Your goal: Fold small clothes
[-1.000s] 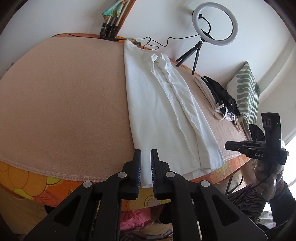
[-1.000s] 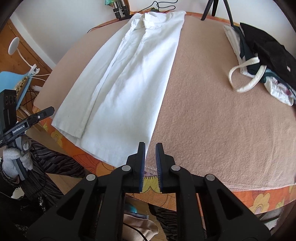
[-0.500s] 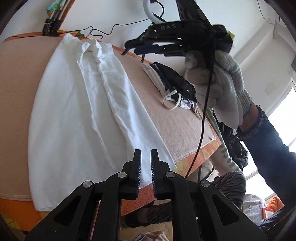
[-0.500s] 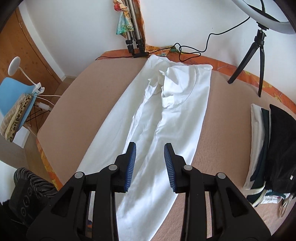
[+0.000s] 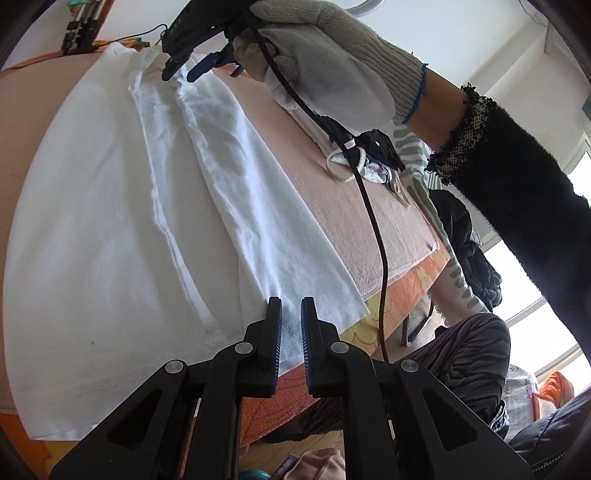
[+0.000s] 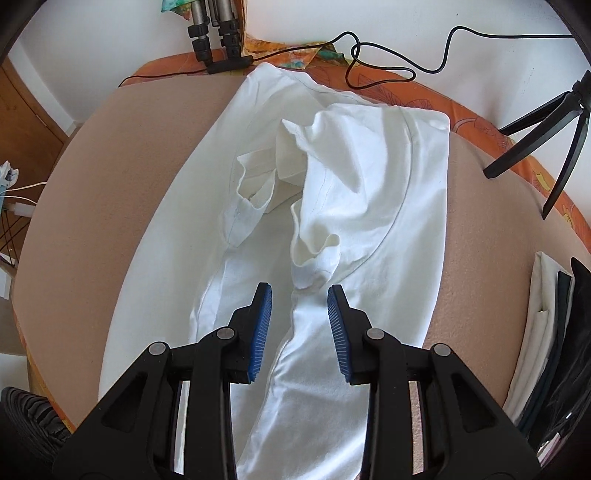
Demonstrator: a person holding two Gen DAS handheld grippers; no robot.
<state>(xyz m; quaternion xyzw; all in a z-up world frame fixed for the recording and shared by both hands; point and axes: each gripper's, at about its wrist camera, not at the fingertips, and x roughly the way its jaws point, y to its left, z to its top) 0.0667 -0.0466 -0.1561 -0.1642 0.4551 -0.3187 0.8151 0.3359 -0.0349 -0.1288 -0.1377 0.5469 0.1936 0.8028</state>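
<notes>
Two tripods (image 6: 216, 35) behind white shirt (image 6: 332, 206)

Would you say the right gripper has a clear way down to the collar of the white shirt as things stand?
Probably yes. The right gripper hangs right above the white shirt, fingers apart, and the rumpled collar lies just beyond its fingertips with nothing lying over it. The tripod stands well off to the side.

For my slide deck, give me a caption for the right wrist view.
Open right gripper poised above the collar end of a white shirt laid on a tan blanket.
</notes>
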